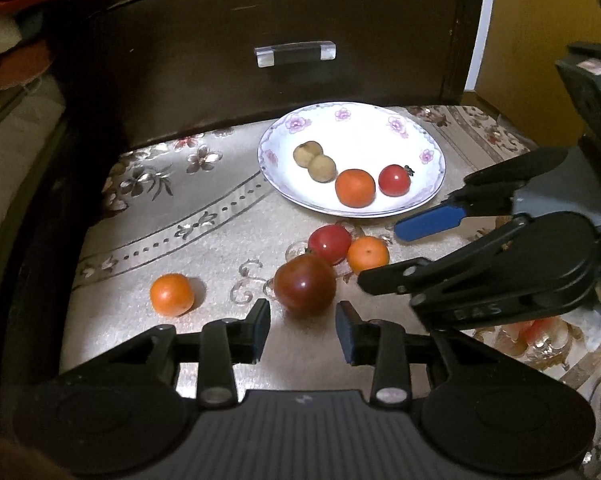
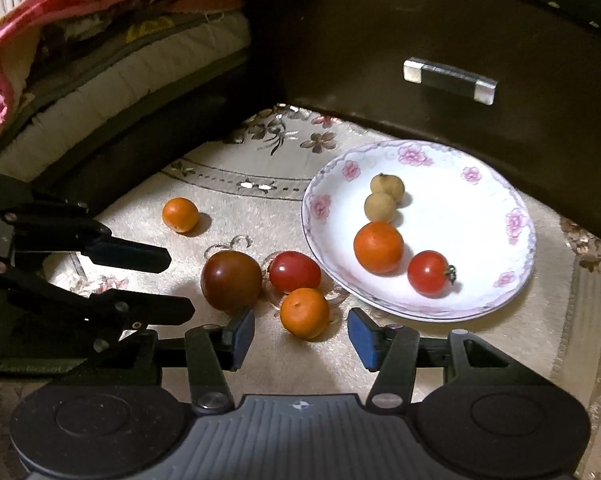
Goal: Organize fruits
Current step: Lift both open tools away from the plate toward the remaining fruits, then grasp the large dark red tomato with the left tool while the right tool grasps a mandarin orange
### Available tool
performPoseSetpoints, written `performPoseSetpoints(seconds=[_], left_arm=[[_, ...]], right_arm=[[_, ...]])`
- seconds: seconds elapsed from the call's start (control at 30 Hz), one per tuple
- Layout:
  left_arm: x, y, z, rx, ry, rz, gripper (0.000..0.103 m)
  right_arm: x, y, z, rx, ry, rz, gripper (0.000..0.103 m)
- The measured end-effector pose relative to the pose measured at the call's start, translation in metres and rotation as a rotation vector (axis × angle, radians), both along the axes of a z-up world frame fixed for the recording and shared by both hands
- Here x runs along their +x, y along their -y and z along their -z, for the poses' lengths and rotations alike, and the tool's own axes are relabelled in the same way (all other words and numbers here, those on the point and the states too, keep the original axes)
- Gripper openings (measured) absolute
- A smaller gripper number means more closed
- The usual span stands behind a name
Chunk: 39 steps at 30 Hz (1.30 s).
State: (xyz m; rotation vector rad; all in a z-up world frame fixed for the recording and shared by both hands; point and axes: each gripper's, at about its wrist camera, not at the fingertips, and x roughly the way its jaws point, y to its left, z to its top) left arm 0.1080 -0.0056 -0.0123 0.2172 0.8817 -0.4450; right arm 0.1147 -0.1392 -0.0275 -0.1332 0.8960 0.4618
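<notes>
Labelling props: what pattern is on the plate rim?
Pink flowers on white, with a thin purplish scalloped line along the plate rim. Clearest in the right wrist view.

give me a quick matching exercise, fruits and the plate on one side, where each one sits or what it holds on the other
Things:
1. dark tomato
2. lone orange fruit
3. stemmed red tomato
4. plate

Places:
A. on the plate
B. alone on the cloth, apart from the other fruit
C. holds four fruits
D. on the cloth just ahead of the left gripper, whose jaws are open

Pairs: 1-D, 2-B, 3-A, 4-C
</notes>
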Motion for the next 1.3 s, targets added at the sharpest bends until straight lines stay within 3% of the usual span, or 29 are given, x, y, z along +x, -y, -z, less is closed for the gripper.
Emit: performPoseSetpoints(seconds=[0.17,0.33,0.63,0.97,1.3], left_arm=[[0.007,0.005,0.005,0.013,0.010,0.013,0.042],[0.016,0.012,0.010,0.021,0.019,0.032,0.043],[0.026,0.020,0.021,0.017,0.017,0.046,0.048],[0.036,0.020,0.028,0.007,0.003,0.003,0.046],[-0.005,0.017,0.022,0.028,-0.051,0.057,0.046]], right_arm=[[0.006,-0.003,0.008,0.004,-0.004,-0.021,0.046],[0.009,-0.001,0.014,-0.001,-0.023,-0.018,0.027],[0.009,0.012,0.015,0.008,-0.032,0.014,0.026],[0.008,0.019,0.015,0.000,-0.034,0.030,0.026],[-0.010,0.024,0.008,-0.042,-0.047,0.019,0.026]])
